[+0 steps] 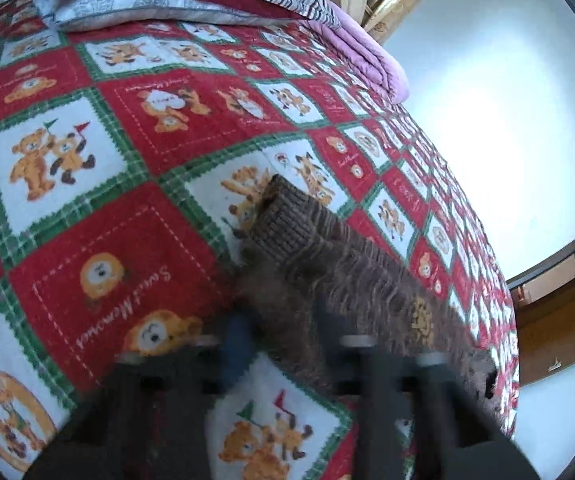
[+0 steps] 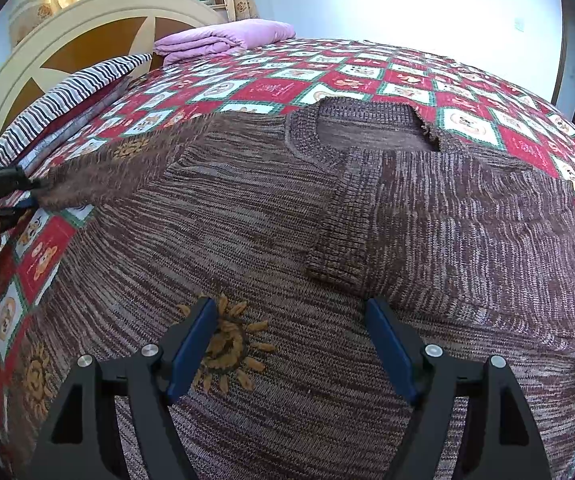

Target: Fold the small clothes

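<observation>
A brown knitted sweater (image 2: 255,216) with orange sun patches lies spread on the bed. Its right sleeve (image 2: 447,216) is folded across the chest. My right gripper (image 2: 291,320) is open just above the sweater's lower front, beside a sun patch (image 2: 227,348). My left gripper (image 2: 27,196) shows at the far left of the right wrist view, shut on the left sleeve (image 2: 127,168) and holding it up off the bed. In the blurred left wrist view, the left gripper (image 1: 283,344) grips that sleeve (image 1: 347,276), whose ribbed cuff (image 1: 283,220) points away.
The bed has a red, white and green teddy-bear quilt (image 1: 107,168). A striped pillow (image 2: 67,96) and a folded pink blanket (image 2: 223,38) lie by the cream headboard (image 2: 87,24). A white wall (image 1: 507,100) is beyond the bed's far edge.
</observation>
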Tool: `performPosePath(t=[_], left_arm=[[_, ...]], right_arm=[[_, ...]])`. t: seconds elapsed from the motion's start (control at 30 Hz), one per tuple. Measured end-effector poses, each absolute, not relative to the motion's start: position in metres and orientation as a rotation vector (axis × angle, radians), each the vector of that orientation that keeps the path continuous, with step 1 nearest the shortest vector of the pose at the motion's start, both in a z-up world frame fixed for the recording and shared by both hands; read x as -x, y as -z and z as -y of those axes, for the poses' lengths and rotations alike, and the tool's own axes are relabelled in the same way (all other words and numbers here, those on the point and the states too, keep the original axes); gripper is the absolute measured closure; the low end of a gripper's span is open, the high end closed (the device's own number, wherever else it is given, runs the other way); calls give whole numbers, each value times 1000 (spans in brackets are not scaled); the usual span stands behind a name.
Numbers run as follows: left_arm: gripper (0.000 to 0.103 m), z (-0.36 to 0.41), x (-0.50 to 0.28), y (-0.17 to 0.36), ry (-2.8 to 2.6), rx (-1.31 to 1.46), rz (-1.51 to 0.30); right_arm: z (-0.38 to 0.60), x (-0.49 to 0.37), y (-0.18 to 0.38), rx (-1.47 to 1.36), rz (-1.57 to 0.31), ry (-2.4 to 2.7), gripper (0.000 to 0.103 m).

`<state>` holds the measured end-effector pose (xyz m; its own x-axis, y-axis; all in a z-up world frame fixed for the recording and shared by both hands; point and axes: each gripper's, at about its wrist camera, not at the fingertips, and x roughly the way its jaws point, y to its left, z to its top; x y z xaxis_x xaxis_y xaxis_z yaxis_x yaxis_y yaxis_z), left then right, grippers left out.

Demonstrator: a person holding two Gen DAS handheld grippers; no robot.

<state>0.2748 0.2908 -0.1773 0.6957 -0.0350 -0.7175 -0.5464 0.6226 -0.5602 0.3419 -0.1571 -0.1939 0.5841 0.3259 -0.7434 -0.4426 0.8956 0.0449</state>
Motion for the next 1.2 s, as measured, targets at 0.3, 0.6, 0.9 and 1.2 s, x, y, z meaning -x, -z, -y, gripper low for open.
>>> performPosePath(t=[0.3, 0.6, 0.9, 1.2], left_arm=[[95, -296, -277, 152, -315, 823, -724], [96, -260, -294, 90, -237, 709, -665], [96, -173, -321, 38, -127, 494, -629], [96, -34, -355, 37, 2, 273, -631]], right_arm=[[158, -342, 194, 145, -833, -453, 25], [178, -342, 183, 53, -803, -444, 25], [224, -318, 155, 3, -738, -391, 25], [254, -289, 168, 3, -751, -383, 25]])
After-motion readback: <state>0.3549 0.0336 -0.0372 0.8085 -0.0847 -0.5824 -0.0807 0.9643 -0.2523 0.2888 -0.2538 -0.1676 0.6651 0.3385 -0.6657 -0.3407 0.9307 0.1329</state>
